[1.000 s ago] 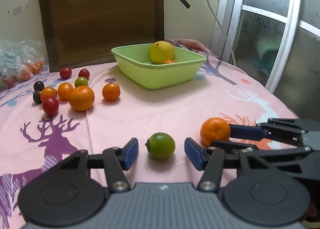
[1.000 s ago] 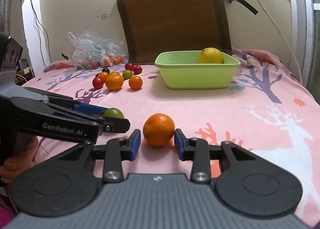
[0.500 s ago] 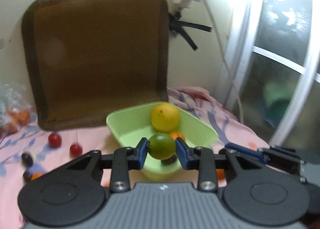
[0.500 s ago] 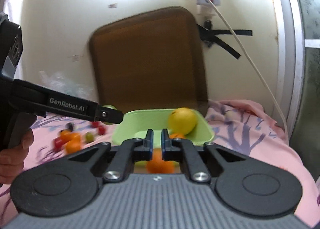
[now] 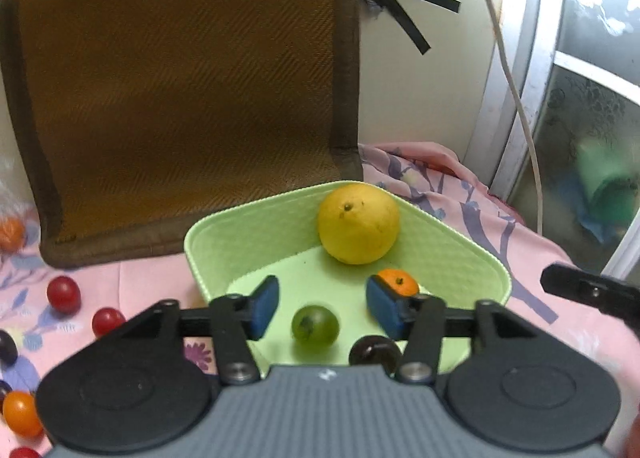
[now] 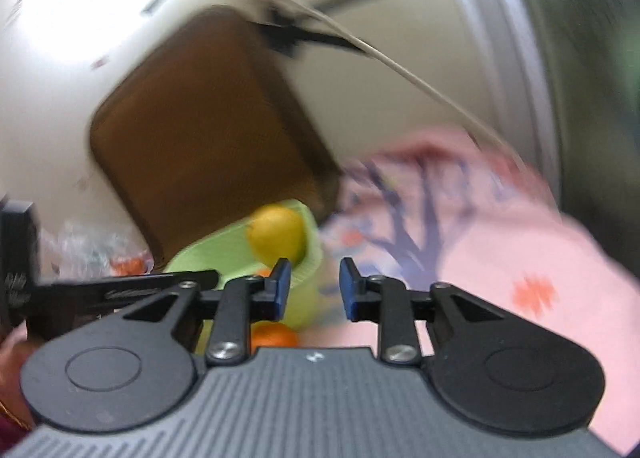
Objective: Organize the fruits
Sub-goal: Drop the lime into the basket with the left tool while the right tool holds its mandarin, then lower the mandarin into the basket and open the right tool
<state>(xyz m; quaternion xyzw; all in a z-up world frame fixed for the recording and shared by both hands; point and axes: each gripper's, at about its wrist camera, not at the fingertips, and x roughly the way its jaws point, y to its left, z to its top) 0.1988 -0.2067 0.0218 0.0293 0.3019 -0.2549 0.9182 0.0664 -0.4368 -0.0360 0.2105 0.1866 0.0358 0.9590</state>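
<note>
From the left wrist camera, the left gripper hangs over a pale green basket with its blue pads spread wide and nothing between them; a small green fruit lies loose on the basket floor just below the gap, a dark fruit beside it, a small orange behind the right pad and a large yellow fruit near the basket's far corner. From the right wrist camera, which is blurred, the right gripper is also parted and empty above the pink tablecloth at the basket's right edge, with an orange fruit low beside its left finger.
</note>
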